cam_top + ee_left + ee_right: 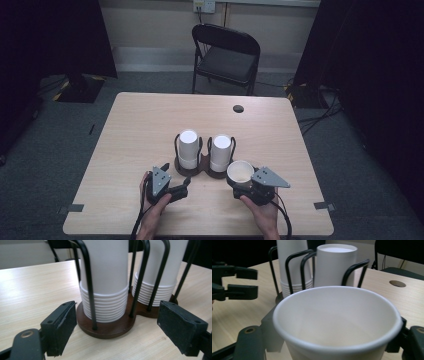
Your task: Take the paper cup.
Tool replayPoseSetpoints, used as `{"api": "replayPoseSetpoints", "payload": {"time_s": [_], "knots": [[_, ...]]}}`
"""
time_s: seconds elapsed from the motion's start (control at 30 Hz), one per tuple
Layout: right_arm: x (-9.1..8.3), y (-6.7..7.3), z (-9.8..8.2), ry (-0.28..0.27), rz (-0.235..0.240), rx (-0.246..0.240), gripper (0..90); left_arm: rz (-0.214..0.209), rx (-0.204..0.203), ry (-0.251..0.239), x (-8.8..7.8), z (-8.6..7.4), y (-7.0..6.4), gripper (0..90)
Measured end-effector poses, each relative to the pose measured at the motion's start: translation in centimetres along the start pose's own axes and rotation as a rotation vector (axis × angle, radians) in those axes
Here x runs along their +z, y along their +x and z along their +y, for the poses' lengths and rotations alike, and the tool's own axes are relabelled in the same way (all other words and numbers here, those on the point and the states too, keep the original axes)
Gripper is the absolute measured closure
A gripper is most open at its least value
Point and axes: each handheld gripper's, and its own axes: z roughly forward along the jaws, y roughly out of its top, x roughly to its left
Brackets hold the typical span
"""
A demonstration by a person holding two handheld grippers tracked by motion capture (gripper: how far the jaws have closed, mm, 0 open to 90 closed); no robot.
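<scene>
A dark wooden cup holder [200, 169] with black wire hoops stands mid-table and carries two stacks of white paper cups, the left stack [188, 148] and the right stack [220, 151]. My left gripper [185, 184] lies low on the table just in front of the holder's left side. In the left gripper view its jaws stand open, wide apart, on either side of the holder's base [107, 328], touching nothing. My right gripper [243, 184] is shut on a single white paper cup [240, 171], upright and empty [337, 320], just right of the holder.
The light wooden table [140, 125] has a round cable hole [238, 108] at its far side and tape marks near its front corners [75, 207]. A black folding chair [227, 55] stands behind the table. Dark curtains hang at both sides.
</scene>
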Motion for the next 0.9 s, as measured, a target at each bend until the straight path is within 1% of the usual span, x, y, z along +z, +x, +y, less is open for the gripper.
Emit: {"api": "replayPoseSetpoints", "payload": {"time_s": [0.03, 0.07, 0.1, 0.13, 0.23, 0.27, 0.3, 0.37, 0.43, 0.47, 0.5, 0.53, 0.6, 0.7, 0.73, 0.8, 0.87, 0.9], "knots": [[-0.1, -0.2, 0.0, -0.004, 0.000, 0.011, 23.5, 0.020, -0.002, -0.011, -0.1, -0.3, -0.1, 15.8], [-0.2, -0.6, 0.1, -0.014, -0.003, 0.019, 23.5, 0.029, -0.003, -0.017, -0.1, -0.5, -0.2, 15.8], [-0.2, -0.8, 0.1, -0.015, -0.015, 0.022, 23.5, 0.041, 0.001, -0.019, -0.1, -0.7, -0.2, 15.8], [-0.3, -1.1, 0.2, -0.015, -0.023, 0.021, 23.5, 0.045, -0.005, -0.023, -0.2, -0.9, -0.2, 15.8], [-0.3, -1.8, 0.2, -0.011, -0.035, 0.021, 23.5, 0.048, -0.003, -0.013, -0.2, -1.2, -0.2, 16.3], [-0.3, -2.0, 0.1, -0.012, -0.039, 0.025, 23.5, 0.067, 0.002, -0.028, -0.2, -1.3, -0.3, 16.4], [-0.3, -2.2, 0.2, -0.012, -0.050, 0.028, 23.5, 0.072, 0.001, -0.031, -0.3, -1.4, -0.3, 16.7], [-0.3, -2.6, 0.3, -0.020, -0.061, 0.027, 23.5, 0.067, -0.001, -0.037, -0.3, -1.5, -0.2, 17.5], [-0.3, -3.1, 0.6, -0.029, -0.076, 0.028, 23.5, 0.072, 0.001, -0.052, -0.5, -1.6, -0.2, 17.5], [-0.3, -3.3, 0.7, -0.031, -0.079, 0.030, 23.5, 0.078, 0.010, -0.052, -0.5, -1.6, -0.3, 17.5], [-0.3, -3.5, 0.8, -0.034, -0.085, 0.032, 23.4, 0.089, 0.031, -0.047, -0.5, -1.6, -0.3, 17.4], [-0.3, -3.7, 0.9, -0.035, -0.092, 0.032, 23.4, 0.091, 0.048, -0.045, -0.5, -1.6, -0.3, 17.4], [-0.2, -4.2, 1.0, -0.030, -0.107, 0.032, 23.3, 0.090, 0.039, -0.048, -0.6, -1.6, -0.2, 17.3], [0.1, -4.8, 1.0, -0.026, -0.129, 0.045, 23.3, 0.100, 0.039, -0.075, -0.8, -1.7, -0.2, 17.2], [0.1, -5.0, 1.0, -0.025, -0.128, 0.050, 23.4, 0.096, 0.036, -0.077, -0.8, -1.7, -0.2, 17.2], [0.3, -5.5, 1.2, -0.033, -0.148, 0.060, 23.4, 0.072, 0.029, -0.071, -0.8, -1.7, 0.0, 17.3], [0.5, -6.2, 1.4, -0.036, -0.154, 0.075, 23.4, 0.069, 0.013, -0.078, -0.8, -1.7, 0.1, 17.3], [0.6, -6.5, 1.5, -0.037, -0.161, 0.076, 23.3, 0.069, 0.013, -0.082, -0.9, -1.8, 0.1, 17.3]]}}
